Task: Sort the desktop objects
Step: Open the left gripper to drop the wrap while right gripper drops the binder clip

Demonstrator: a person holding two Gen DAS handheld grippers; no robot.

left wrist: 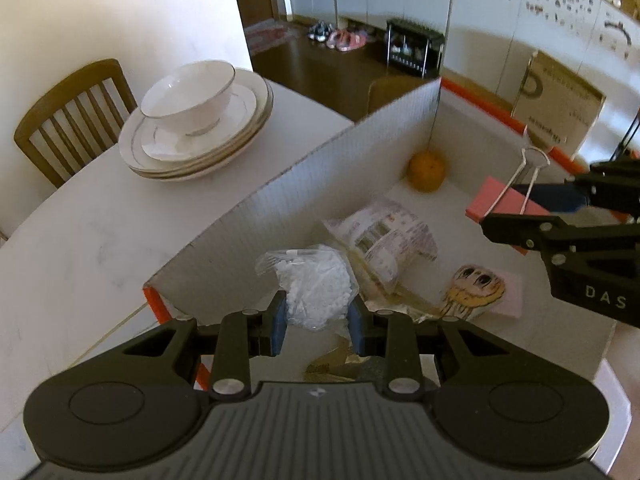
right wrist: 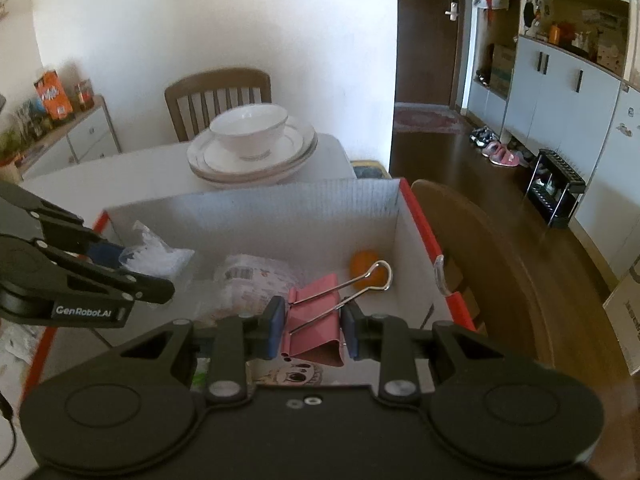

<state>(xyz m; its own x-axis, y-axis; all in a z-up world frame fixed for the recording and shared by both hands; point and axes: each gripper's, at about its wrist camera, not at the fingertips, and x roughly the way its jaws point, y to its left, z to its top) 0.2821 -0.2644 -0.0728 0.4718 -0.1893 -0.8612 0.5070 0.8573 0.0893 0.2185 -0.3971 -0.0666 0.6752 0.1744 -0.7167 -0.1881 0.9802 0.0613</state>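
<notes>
The left gripper [left wrist: 318, 320] is over the box [left wrist: 320, 168], w/ its blue pads [left wrist: 279, 322] pinching a small clear bag of white bits [left wrist: 316, 284]. The bag sticks up past the pads and hangs above the stuff in the box.

The right gripper [right wrist: 313, 330] is also over the box and pinches a pink binder clip [right wrist: 316, 328] btwn its blue pads. The clip's silver wire handles [right wrist: 360, 286] point up and away from the gripper. In the left wrist view the same clip [left wrist: 504, 200] shows at the right side, held above the box floor.

The box is white inside w/ an orange-red rim [right wrist: 424, 232]. It sits on a white table [left wrist: 80, 240].

In the box, an orange [left wrist: 426, 170] lies in the far corner, close to the walls. A crinkly printed packet [left wrist: 384, 240] lies near the middle. A pink card w/ a cartoon face [left wrist: 478, 290] lies flat on the floor of the box, nearer the right gripper. Some gold wrapper [left wrist: 332, 368] lies under the left gripper, partly hidden.

On the table, outside the box, a white bowl [left wrist: 188, 94] sits on a stack of white plates [left wrist: 208, 148]. A wood chair [left wrist: 68, 116] stands behind the table. Far back, shoes [left wrist: 340, 36] lie on the brown floor, kinda blurry.
</notes>
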